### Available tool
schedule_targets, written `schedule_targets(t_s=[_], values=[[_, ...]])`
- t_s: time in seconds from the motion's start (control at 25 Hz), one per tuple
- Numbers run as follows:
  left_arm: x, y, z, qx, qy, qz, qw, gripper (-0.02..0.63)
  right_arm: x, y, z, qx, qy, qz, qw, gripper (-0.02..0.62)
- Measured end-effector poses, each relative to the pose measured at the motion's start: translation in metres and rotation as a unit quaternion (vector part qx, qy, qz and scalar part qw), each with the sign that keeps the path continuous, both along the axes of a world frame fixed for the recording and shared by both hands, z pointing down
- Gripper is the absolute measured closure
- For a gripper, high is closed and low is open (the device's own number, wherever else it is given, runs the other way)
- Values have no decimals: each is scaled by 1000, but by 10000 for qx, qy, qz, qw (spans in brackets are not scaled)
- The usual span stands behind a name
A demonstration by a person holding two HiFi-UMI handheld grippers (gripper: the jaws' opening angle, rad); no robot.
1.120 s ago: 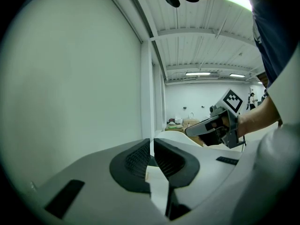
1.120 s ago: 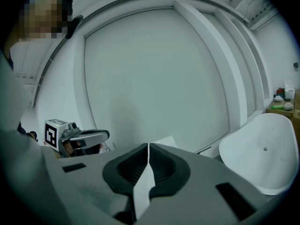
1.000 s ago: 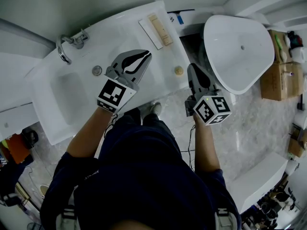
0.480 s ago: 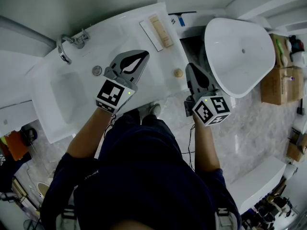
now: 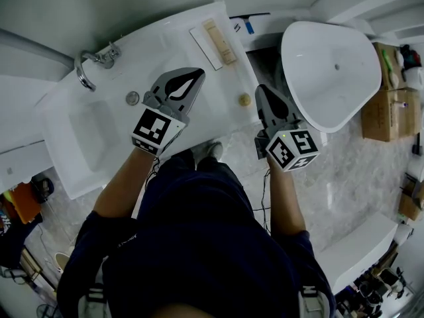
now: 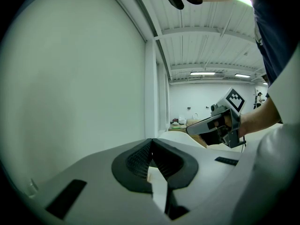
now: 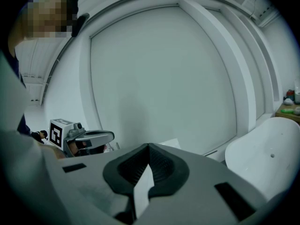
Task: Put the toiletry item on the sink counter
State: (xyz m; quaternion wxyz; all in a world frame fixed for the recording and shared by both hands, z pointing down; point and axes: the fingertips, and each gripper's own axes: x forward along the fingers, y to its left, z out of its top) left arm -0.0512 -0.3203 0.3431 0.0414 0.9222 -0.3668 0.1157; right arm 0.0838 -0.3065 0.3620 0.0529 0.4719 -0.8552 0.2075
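Observation:
My left gripper hovers over the white sink counter, its jaws shut tip to tip with nothing between them. The right gripper is at the counter's right front corner, also shut and empty. A small round beige item lies on the counter just left of the right gripper's tip. At the back of the counter a long beige item rests beside a flat white strip. Each gripper shows in the other's view: the right gripper and the left gripper.
A chrome faucet stands at the counter's far left above the basin, with a round drain knob nearby. A large white tub sits to the right, and cardboard boxes beyond it. The person's legs stand against the counter's front edge.

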Motion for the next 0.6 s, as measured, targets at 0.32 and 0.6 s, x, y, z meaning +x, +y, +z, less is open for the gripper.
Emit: schedule_targets(t_s=[0.32, 0.6], values=[[6, -2, 0, 9, -22, 32, 10000, 575, 3, -2, 1, 28, -26, -43, 10000, 592], [7, -4, 0, -2, -34, -5, 10000, 575, 5, -4, 3, 19, -30, -72, 10000, 592]])
